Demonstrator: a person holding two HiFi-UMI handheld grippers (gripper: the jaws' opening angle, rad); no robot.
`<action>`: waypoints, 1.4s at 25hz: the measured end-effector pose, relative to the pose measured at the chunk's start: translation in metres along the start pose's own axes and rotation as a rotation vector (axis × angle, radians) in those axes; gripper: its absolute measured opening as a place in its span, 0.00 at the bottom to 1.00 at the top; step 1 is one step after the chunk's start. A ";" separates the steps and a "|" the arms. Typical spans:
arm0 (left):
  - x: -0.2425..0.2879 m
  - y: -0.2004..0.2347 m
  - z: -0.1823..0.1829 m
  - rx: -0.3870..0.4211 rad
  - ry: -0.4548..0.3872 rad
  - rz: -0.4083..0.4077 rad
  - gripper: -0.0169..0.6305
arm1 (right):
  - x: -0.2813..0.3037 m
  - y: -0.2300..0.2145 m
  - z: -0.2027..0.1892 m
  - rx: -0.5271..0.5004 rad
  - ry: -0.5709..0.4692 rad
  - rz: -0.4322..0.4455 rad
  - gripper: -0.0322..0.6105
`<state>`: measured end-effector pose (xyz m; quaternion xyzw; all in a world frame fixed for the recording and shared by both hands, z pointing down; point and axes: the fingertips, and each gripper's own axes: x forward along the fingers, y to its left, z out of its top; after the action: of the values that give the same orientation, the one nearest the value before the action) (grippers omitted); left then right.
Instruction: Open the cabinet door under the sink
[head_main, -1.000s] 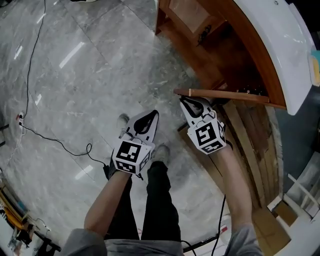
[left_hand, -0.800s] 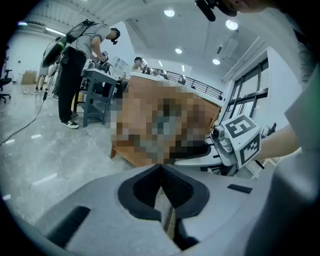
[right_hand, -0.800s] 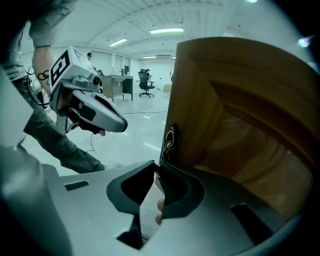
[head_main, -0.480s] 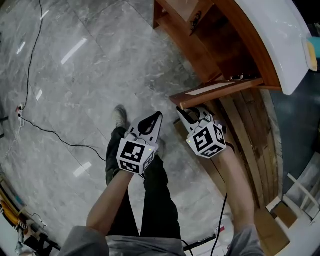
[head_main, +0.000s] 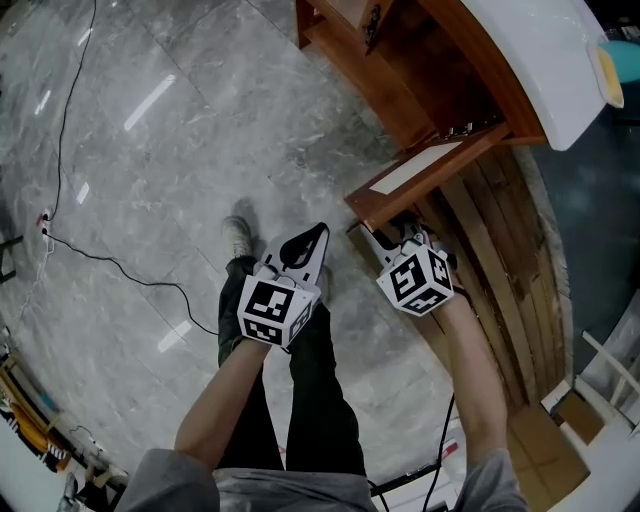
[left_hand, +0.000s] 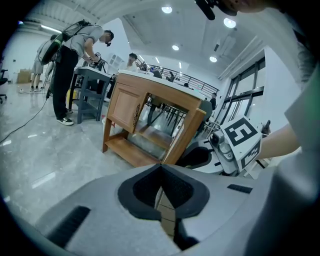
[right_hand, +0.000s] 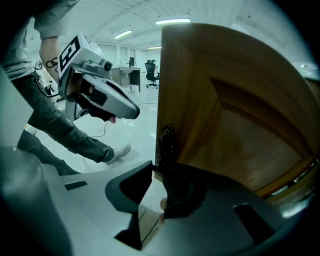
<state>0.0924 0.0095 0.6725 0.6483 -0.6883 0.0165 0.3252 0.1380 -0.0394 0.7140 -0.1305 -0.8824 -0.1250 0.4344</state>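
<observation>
When seen from the head, the right gripper (head_main: 366, 232) has its jaw tips at the free edge of the cabinet door (head_main: 425, 165). The door stands swung out under the white sink (head_main: 540, 60). The left gripper (head_main: 316, 234) hangs just beside, and a shoe (head_main: 238, 238) and a black cable (head_main: 120, 270) lie left of its jaws.

From the left gripper view, its jaws are pressed together on nothing, and the wooden cabinet (left_hand: 127, 102) stands ahead.

From the right gripper view, the jaws are clamped on the dark door handle (right_hand: 166, 137). The door panel blocks everything ahead and right.
</observation>
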 end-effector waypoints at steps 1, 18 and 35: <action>-0.001 -0.004 -0.001 0.000 0.005 -0.002 0.04 | -0.003 0.002 -0.005 0.001 0.008 -0.002 0.15; -0.016 -0.041 0.016 0.039 0.051 -0.087 0.04 | -0.030 0.009 -0.012 0.176 -0.035 -0.121 0.15; -0.091 -0.078 0.109 0.121 0.051 -0.116 0.04 | -0.136 0.012 0.078 0.370 -0.152 -0.232 0.07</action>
<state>0.1122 0.0294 0.5129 0.7048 -0.6389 0.0556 0.3032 0.1645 -0.0189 0.5606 0.0445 -0.9296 0.0002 0.3659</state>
